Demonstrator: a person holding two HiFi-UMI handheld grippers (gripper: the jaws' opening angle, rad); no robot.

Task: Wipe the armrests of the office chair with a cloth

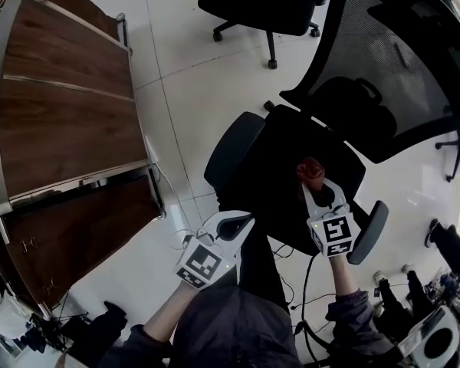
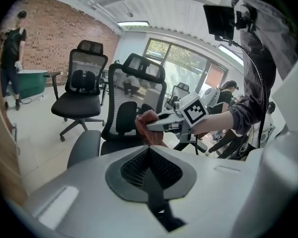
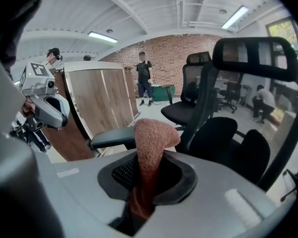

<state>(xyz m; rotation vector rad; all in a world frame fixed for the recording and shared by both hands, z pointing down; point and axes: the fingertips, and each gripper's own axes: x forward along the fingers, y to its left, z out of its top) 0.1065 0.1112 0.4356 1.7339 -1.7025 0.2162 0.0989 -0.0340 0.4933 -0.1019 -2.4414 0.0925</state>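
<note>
White floor tiles and a brick back wall surround you. The terracotta cloth is pinched in your right gripper. Its jaws are closed on the lower part of the cloth, and the free end stands up and flops over at the top.

From the head view, the cloth hangs over the black seat of the office chair, with the right gripper right behind it. It sits between the two armrests and touches neither. The left armrest pad is on the side toward your left gripper. The right armrest pad lies just beside the right gripper's marker cube. In the right gripper view the left armrest pad shows past the cloth, apart from it.

Your left gripper has its jaws pressed together with nothing between them. It hangs near the seat's front edge, below the left armrest pad. Its own view looks across at the right gripper and the cloth, with the left armrest pad low on the left.

The chair's mesh backrest rises on the far side of the seat. A wood-panelled cabinet stands well apart on your left. A second black chair sits farther off, and a person stands by the brick wall.
</note>
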